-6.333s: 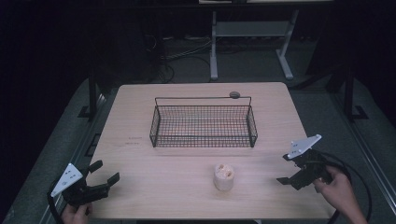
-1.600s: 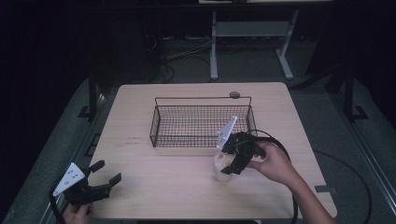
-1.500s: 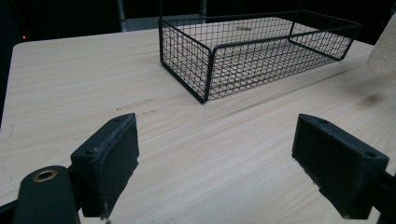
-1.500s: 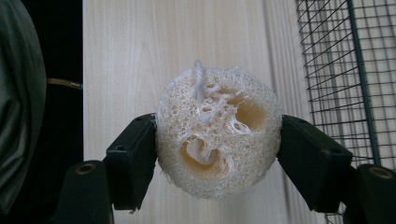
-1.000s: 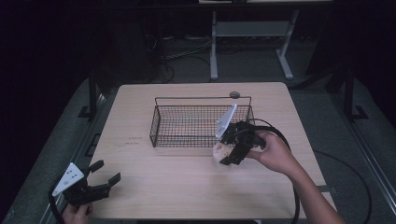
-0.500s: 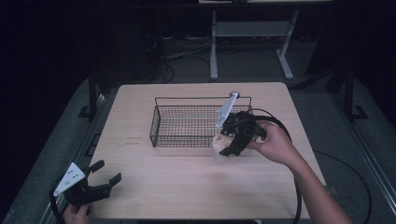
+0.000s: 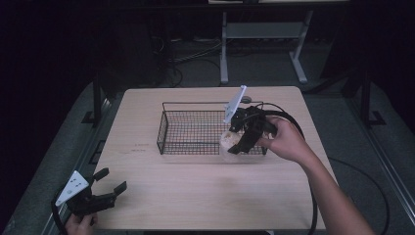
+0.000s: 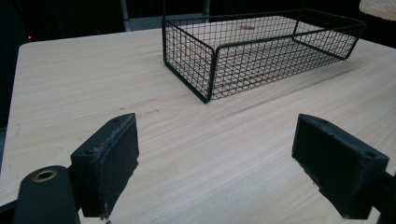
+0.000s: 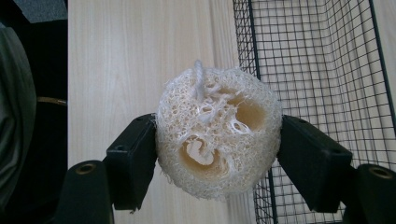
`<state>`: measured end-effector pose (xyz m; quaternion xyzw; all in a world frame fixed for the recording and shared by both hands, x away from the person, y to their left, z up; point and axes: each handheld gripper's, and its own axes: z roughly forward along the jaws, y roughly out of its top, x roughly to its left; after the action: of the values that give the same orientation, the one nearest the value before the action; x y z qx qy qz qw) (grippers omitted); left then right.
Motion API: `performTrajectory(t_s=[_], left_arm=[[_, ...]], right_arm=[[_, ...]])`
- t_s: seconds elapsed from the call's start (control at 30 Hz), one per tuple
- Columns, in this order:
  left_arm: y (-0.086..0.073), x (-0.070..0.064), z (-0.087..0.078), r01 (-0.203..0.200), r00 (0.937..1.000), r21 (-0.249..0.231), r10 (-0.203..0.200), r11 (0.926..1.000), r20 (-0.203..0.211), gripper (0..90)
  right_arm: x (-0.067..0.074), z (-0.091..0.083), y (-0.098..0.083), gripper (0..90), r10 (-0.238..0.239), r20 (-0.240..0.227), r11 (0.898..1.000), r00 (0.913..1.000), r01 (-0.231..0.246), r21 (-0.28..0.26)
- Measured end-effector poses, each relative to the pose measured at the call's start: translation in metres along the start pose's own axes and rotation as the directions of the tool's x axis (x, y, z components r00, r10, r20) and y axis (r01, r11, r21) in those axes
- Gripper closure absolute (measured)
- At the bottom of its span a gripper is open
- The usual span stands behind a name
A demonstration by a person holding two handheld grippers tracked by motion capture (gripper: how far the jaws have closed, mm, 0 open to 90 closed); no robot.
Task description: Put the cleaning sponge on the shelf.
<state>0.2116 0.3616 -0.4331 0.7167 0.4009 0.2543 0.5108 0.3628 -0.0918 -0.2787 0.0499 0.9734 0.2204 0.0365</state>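
Observation:
A pale loofah sponge with a string loop is clamped between the jaws of my right gripper. In the high view the right gripper holds the loofah in the air over the front right rim of the black wire basket. The basket looks empty inside. My left gripper rests at the table's front left corner, open, with nothing between its pads.
The light wooden table has bare room in front of the basket. A small dark round object lies at the back edge behind the basket. A black cable trails from the right gripper.
The right gripper went from the front right of the table to the loofah, shut on it, and lifted it back toward the basket's front right rim. The left gripper stayed still.

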Motion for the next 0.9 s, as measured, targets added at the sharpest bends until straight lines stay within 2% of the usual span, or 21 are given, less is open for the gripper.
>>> performTrajectory(t_s=[0.13, 0.4, 0.47, 0.9], left_arm=[[0.0, 0.0, 0.0, 0.002, 1.0, 0.001, -0.002, 1.0, -0.001, 13.9], [0.0, 0.0, 0.0, 0.001, 1.0, 0.0, -0.001, 1.0, -0.001, 13.9], [0.0, 0.0, -0.001, 0.002, 1.0, 0.0, -0.002, 1.0, -0.002, 13.9], [0.0, 0.0, 0.0, 0.003, 1.0, -0.001, -0.003, 1.0, -0.001, 14.0]], right_arm=[[-0.003, -0.001, 0.003, 29.6, 0.002, -0.006, 1.0, 1.0, -0.003, -0.01], [-0.011, -0.004, 0.008, 29.6, 0.003, 0.01, 1.0, 0.9999, -0.003, 0.009], [-0.014, -0.005, 0.008, 29.6, 0.011, 0.006, 1.0, 0.9999, -0.011, -0.004], [-0.032, -0.009, 0.016, 29.6, 0.029, 0.026, 1.0, 0.9992, -0.03, 0.011]])
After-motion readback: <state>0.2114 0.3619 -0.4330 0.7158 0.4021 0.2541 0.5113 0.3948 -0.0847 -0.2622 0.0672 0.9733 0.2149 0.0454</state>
